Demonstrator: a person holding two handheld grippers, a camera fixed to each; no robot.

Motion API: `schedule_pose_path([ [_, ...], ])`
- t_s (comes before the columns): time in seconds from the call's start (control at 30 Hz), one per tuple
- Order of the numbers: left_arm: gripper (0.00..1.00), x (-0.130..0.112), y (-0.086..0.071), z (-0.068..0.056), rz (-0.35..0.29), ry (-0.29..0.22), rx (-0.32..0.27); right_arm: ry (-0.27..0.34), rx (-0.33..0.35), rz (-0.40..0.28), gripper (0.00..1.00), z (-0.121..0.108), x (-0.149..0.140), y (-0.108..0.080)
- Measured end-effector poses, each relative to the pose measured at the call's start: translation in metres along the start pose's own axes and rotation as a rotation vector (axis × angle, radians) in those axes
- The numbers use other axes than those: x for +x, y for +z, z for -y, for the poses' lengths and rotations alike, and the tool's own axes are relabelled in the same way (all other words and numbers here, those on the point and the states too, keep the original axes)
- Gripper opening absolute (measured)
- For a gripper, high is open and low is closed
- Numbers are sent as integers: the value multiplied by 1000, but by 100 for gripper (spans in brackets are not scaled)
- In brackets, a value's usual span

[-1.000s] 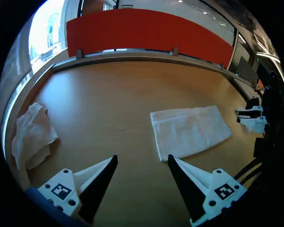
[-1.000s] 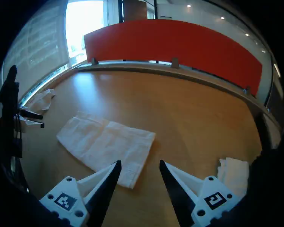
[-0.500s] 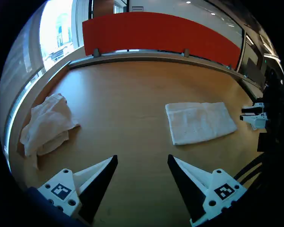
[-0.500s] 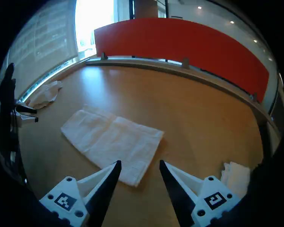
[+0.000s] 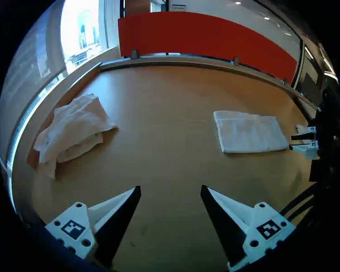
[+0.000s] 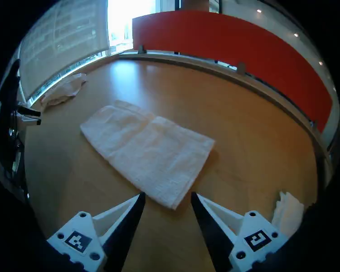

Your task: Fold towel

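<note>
Left tongs point(image 5: 170, 187) apart, empty, above the table point(image 5: 170, 113). Right tongs point(image 6: 167, 194) apart too, tips just short of the folded towel point(image 6: 147, 149), flat mid-table. Crumpled cloth point(image 5: 72, 129) near table's edge; another white cloth point(image 6: 288, 213) partly cut off.

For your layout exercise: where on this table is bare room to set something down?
Bare tabletop lies between the crumpled towel and the folded towel, and beyond both up to the red partition. Crowded: around the crumpled towel.
</note>
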State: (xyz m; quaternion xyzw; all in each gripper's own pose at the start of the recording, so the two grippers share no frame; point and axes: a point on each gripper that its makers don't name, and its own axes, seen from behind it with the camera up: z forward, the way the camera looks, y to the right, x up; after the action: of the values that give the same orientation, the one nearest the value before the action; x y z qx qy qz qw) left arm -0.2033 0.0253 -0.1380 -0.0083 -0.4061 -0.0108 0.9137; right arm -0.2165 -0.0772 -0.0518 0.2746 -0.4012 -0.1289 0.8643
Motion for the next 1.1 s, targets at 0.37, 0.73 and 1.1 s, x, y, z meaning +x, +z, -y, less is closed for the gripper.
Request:
schedule_pose_path([
  [0.37, 98, -14, -14, 17, 7, -24, 27, -29, 7, 10, 76, -8, -5, 8],
  [0.73, 98, -15, -18, 24, 5, -31, 34, -56, 13, 37, 49, -14, -12, 15],
  [1.1, 98, -15, -17, 26, 7, -26, 28, -61, 27, 53, 40, -13, -15, 16],
])
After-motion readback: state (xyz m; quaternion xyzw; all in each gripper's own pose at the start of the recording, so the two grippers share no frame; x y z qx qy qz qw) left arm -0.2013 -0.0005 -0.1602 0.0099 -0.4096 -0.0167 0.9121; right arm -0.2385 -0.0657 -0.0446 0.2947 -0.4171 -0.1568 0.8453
